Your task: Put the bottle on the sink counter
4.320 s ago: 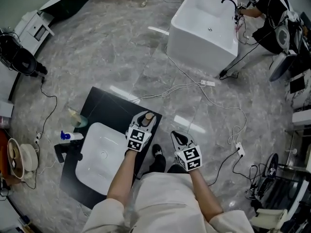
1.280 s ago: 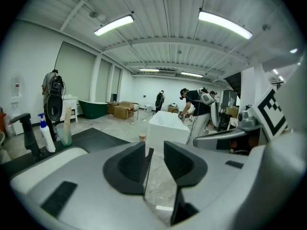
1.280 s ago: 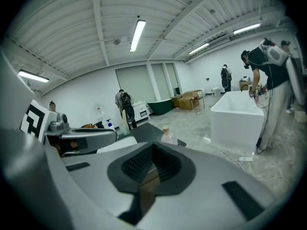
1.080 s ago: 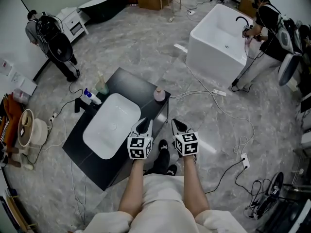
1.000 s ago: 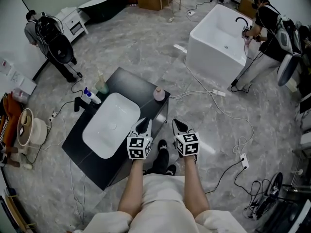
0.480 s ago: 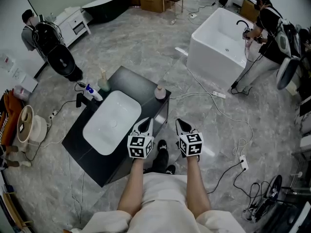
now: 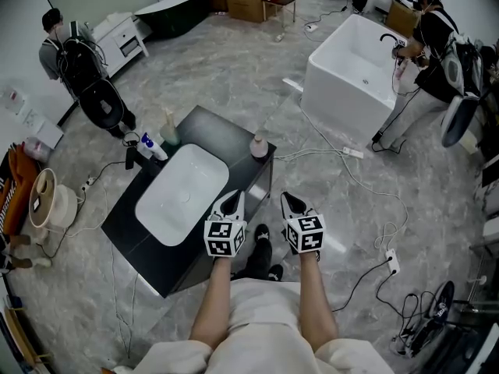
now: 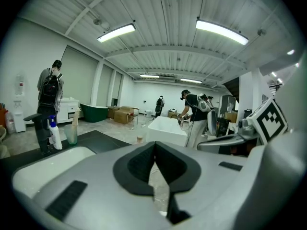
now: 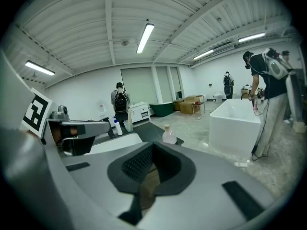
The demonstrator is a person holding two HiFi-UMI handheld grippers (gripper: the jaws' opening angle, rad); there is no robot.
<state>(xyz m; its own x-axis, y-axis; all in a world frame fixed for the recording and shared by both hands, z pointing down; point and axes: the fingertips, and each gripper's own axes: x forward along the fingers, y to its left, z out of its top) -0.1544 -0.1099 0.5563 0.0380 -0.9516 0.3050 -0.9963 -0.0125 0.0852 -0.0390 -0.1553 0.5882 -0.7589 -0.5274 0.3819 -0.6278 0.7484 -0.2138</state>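
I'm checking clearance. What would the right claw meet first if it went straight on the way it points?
Probably the bottle on the counter corner, just right of where the right claw aims; depth is unclear, so it might pass beside it.

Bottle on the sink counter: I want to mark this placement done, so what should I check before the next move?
1. The bottle stands on the sink counter: ok, it is upright at the far right corner.
2. Margin to the counter edge: cannot tell. The bottle sits close to the corner.
3. Left gripper empty: ok, the jaws are together with nothing between them.
4. Right gripper empty: ok, the jaws are together with nothing between them.
5. Both grippers apart from the bottle: ok, they hang at the counter's near edge and touch neither bottle nor counter.
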